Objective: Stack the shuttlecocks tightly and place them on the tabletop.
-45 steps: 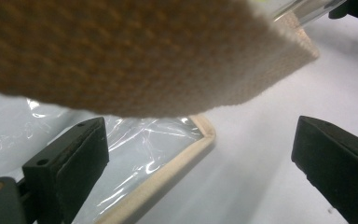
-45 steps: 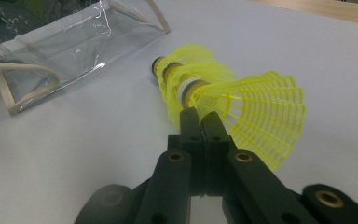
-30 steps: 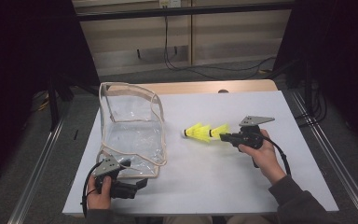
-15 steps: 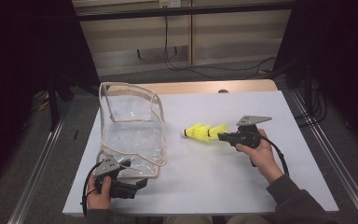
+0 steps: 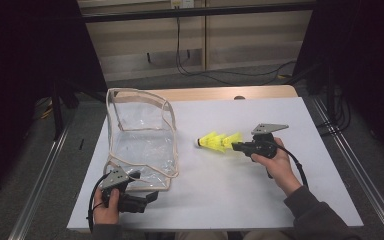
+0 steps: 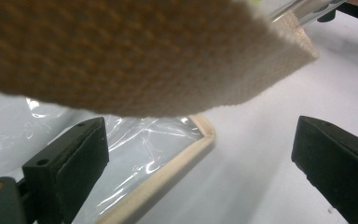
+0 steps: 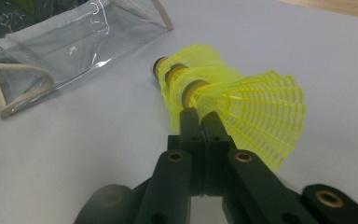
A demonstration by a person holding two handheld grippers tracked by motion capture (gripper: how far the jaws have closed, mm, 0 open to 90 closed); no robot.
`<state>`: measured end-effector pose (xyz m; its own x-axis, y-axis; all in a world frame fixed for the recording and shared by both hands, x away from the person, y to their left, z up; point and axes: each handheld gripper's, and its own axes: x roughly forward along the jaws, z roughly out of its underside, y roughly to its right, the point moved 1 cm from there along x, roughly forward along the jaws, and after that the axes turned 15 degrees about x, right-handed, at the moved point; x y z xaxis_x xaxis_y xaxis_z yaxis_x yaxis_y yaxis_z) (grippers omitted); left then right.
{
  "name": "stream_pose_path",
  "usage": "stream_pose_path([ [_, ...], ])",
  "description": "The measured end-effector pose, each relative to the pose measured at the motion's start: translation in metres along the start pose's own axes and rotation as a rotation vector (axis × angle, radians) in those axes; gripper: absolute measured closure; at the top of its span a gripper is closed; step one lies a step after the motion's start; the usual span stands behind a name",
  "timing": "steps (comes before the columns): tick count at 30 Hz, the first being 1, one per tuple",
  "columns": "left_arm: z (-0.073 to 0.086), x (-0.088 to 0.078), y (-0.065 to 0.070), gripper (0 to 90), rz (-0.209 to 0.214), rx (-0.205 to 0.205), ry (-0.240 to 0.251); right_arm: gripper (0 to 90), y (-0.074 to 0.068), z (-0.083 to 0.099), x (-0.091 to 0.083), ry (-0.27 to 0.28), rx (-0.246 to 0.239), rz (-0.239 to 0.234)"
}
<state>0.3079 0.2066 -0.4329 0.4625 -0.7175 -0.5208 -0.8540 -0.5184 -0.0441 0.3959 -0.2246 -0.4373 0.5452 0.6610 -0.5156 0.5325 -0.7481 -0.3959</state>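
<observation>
Right gripper (image 5: 236,146) fingers clamped on skirt edge of nested yellow shuttlecocks (image 5: 215,141), mid-surface, beside clear bag (image 5: 140,142). Skirt's far side hidden. Left gripper (image 5: 150,197) fingers apart at bag's near corner; blurred webbing strap (image 6: 135,51) blocks its view.

clear pouch (image 5: 142,142): thin see-through plastic film, glossy, crinkled, catching glints; edged in beige woven cloth tape, coarse weave plain in the left gripper view (image 6: 144,60)
shuttlecocks (image 7: 233,100): bright yellow plastic mesh skirts, fine ribbed lattice, slight sheen; nested, with cork-brown round heads
table (image 5: 220,200): pale matt sheet, smooth, paper-like; bare wood strip at the far edge
right gripper (image 7: 199,120): matt black plastic jaws, brass-coloured rivets
left gripper (image 6: 200,154): same matt black pads, faintly scuffed; grey matt plate on top in the high view
</observation>
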Motion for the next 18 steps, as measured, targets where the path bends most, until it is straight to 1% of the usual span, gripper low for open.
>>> stream_pose_path([
  [14, 0.0002, 0.0002, 0.0004, 3.8, 0.000, -0.001, 0.004, 89.8, -0.0018, -0.0016, 0.0022, 0.004, -0.003, -0.005],
  [18, 0.0002, 0.0001, 0.0005, 3.8, 0.000, -0.001, 0.004, 89.8, -0.0020, -0.0002, 0.0041, -0.006, -0.004, -0.001],
])
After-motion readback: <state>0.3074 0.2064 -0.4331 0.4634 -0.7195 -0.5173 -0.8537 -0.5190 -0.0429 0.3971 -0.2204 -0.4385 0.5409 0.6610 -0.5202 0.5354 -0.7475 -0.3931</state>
